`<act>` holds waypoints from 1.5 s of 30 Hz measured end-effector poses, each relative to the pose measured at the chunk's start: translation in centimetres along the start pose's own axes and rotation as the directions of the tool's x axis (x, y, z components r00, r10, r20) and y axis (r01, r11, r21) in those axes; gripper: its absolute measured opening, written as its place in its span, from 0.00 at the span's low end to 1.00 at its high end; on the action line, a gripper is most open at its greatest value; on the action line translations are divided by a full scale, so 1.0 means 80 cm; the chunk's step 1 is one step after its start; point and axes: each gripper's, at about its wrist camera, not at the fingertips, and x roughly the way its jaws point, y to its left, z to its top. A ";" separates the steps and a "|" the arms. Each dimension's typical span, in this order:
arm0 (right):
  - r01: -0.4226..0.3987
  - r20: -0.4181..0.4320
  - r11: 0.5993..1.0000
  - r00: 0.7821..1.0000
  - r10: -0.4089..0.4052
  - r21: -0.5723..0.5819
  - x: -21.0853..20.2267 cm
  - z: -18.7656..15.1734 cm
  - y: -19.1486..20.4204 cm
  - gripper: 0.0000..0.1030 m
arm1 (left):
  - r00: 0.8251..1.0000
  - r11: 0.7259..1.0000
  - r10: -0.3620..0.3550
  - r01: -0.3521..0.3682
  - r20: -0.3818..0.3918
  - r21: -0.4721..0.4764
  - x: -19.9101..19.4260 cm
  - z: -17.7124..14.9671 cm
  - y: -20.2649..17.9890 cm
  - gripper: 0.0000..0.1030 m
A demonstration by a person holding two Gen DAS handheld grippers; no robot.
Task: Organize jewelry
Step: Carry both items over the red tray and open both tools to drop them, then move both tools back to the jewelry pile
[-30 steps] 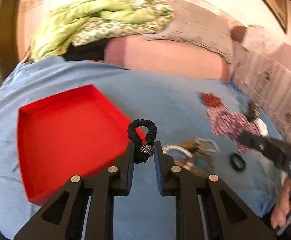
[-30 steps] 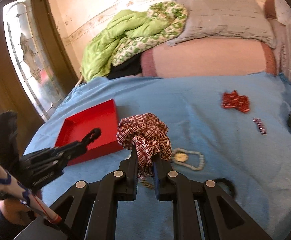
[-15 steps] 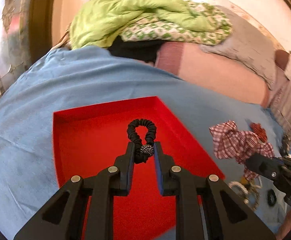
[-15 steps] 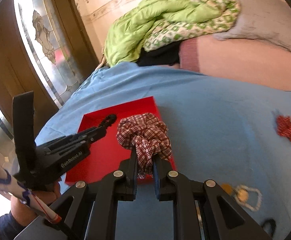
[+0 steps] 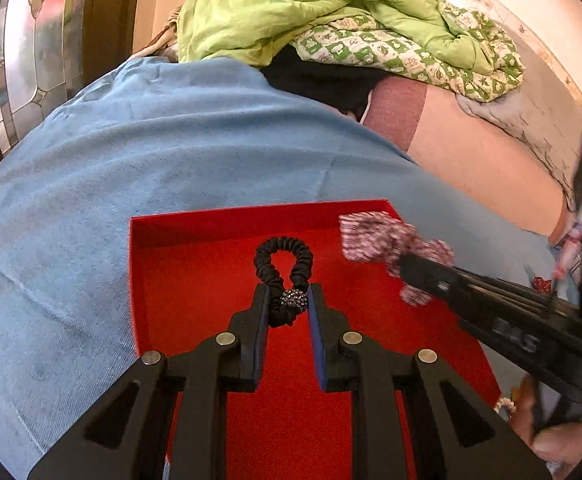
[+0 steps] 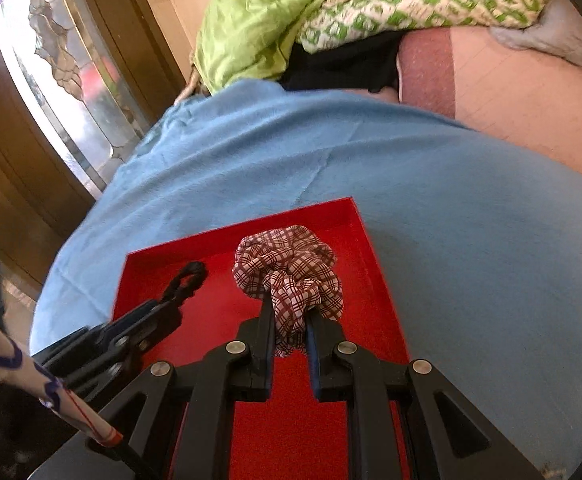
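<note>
My left gripper (image 5: 288, 300) is shut on a black hair tie (image 5: 283, 264) with a sparkly bead and holds it over the red tray (image 5: 195, 280). My right gripper (image 6: 289, 316) is shut on a red-and-white plaid scrunchie (image 6: 291, 272), also over the red tray (image 6: 219, 312). In the left wrist view the right gripper (image 5: 415, 276) comes in from the right with the scrunchie (image 5: 375, 236). In the right wrist view the left gripper (image 6: 171, 300) comes in from the left with the hair tie (image 6: 187, 276).
The tray lies on a blue bedspread (image 5: 131, 152). A green quilt (image 5: 311, 8) and pillows (image 5: 471, 160) are piled at the back. A glass door (image 6: 63, 80) stands at the left. A small red item (image 5: 542, 285) and beads (image 5: 505, 404) lie right of the tray.
Both grippers have moved left from the jewelry pile to above the red tray, each still holding its item. The loose jewelry has slid almost out of view.
</note>
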 end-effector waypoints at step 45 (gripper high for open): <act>0.017 0.074 0.998 0.997 -0.021 0.055 -0.155 -0.098 -0.020 0.42 | 0.986 0.999 -0.003 -0.006 0.164 0.053 -0.078 -0.024 -0.037 0.59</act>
